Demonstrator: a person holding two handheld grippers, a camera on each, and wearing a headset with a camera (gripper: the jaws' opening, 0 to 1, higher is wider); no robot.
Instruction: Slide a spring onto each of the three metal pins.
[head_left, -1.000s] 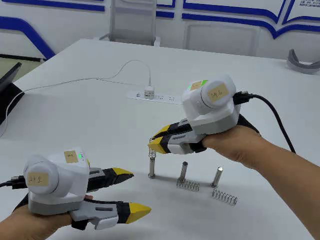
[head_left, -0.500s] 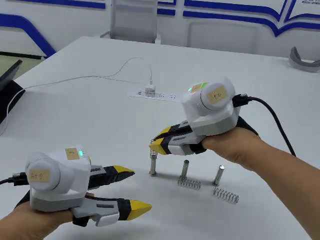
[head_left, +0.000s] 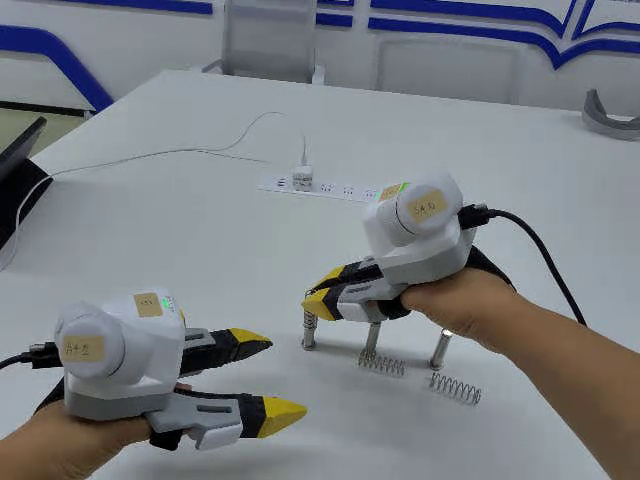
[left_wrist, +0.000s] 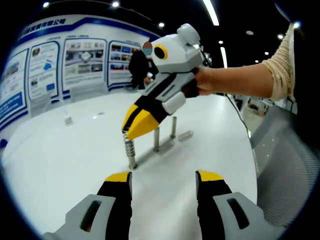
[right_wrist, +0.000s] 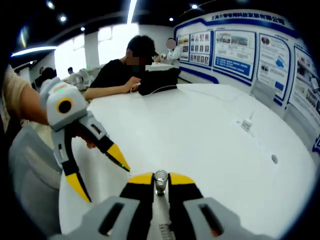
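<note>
Three metal pins stand upright on the white table (head_left: 180, 240). The left pin (head_left: 309, 335) carries a spring (head_left: 310, 322), and my right gripper (head_left: 313, 303) is shut on the spring's top. In the right gripper view the spring's coil end (right_wrist: 160, 179) sits between the yellow tips of the right gripper (right_wrist: 160, 184). The middle pin (head_left: 372, 338) and right pin (head_left: 440, 350) are bare. A loose spring (head_left: 381, 364) lies by the middle pin and another loose spring (head_left: 455, 388) by the right one. My left gripper (head_left: 277, 378) hangs open at the lower left, apart from the pins.
A white power strip (head_left: 305, 186) with a plug and cable lies further back on the table. A dark screen edge (head_left: 15, 190) is at the far left and a grey curved object (head_left: 610, 115) at the far right. Seated people (right_wrist: 125, 70) are at the table's far end.
My right gripper has come down with the spring, which now sits lower on the left pin. The left gripper has hardly moved.
</note>
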